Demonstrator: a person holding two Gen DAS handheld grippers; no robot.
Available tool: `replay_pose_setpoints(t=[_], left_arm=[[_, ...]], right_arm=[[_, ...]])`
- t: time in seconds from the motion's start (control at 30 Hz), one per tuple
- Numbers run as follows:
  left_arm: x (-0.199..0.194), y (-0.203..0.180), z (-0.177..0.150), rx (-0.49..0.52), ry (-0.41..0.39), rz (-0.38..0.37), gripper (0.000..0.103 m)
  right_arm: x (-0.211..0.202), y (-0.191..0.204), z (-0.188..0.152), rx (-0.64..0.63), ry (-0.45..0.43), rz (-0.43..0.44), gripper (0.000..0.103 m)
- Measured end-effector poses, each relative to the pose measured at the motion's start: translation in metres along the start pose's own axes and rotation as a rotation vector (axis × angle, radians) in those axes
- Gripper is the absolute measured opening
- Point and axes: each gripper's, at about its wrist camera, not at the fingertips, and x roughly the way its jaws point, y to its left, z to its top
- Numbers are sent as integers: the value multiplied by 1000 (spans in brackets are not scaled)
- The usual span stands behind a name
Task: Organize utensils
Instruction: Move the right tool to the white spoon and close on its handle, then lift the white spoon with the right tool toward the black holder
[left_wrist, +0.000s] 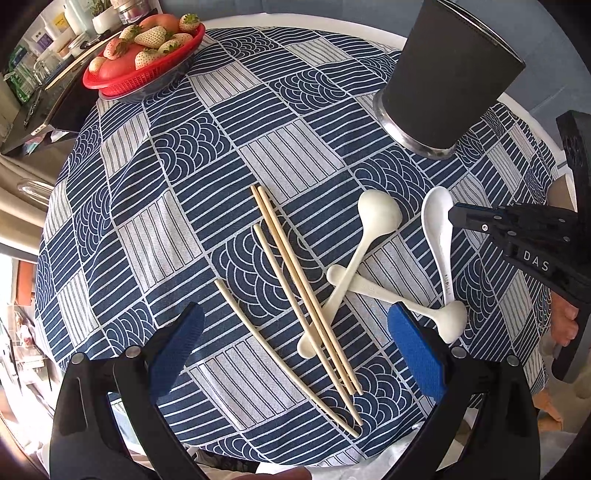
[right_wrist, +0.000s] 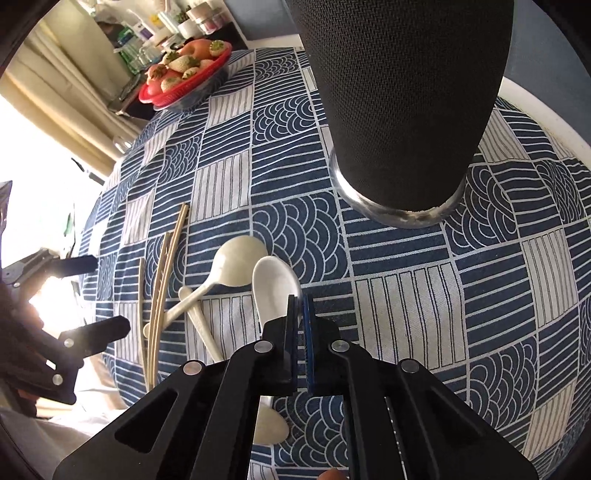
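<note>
Several wooden chopsticks (left_wrist: 295, 295) lie side by side on the blue patterned tablecloth (left_wrist: 221, 166), with three white spoons to their right. Two cream spoons (left_wrist: 354, 258) cross each other. My left gripper (left_wrist: 295, 332) is open and empty, hovering over the chopsticks' near ends. My right gripper (right_wrist: 300, 306) is shut on the rim of the whitest spoon (right_wrist: 273, 284), which also shows in the left wrist view (left_wrist: 437, 221) with the right gripper (left_wrist: 456, 216) at its bowl. A tall black holder (left_wrist: 454, 74) stands at the far right; it looms close in the right wrist view (right_wrist: 402, 92).
A red basket of strawberries (left_wrist: 144, 51) sits at the table's far left edge, and also shows in the right wrist view (right_wrist: 184, 77). A cluttered counter (left_wrist: 48, 48) lies beyond it. The table's white rim (right_wrist: 546, 110) shows behind the holder.
</note>
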Motion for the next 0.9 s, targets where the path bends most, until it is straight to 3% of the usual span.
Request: replay_pose_setpoints(t=[0.27,0.53,0.63,0.73,0.8,0.9], left_arm=[[22,-26,4,55,-7,-104,97],[39,-53,17,80,-39,-268,97],[49,-64,22,89,-15,-330,97],[55,-79,24,133,-8,-363,85],[58,-87,24,154,-21,-344,69],[59,-93,25,160,-40,-318,63]], right_arm=[[-12,-2,4,10,-38,-13,3],[-21,-5,5,31,-64,-16,3],[-24,-7,3,45,-74,-15,3],[-24,-9,1,61,-77,-9,3],[-25,-10,0,67,-81,-5,3],[-25,-13,-1,82,-89,2,3]])
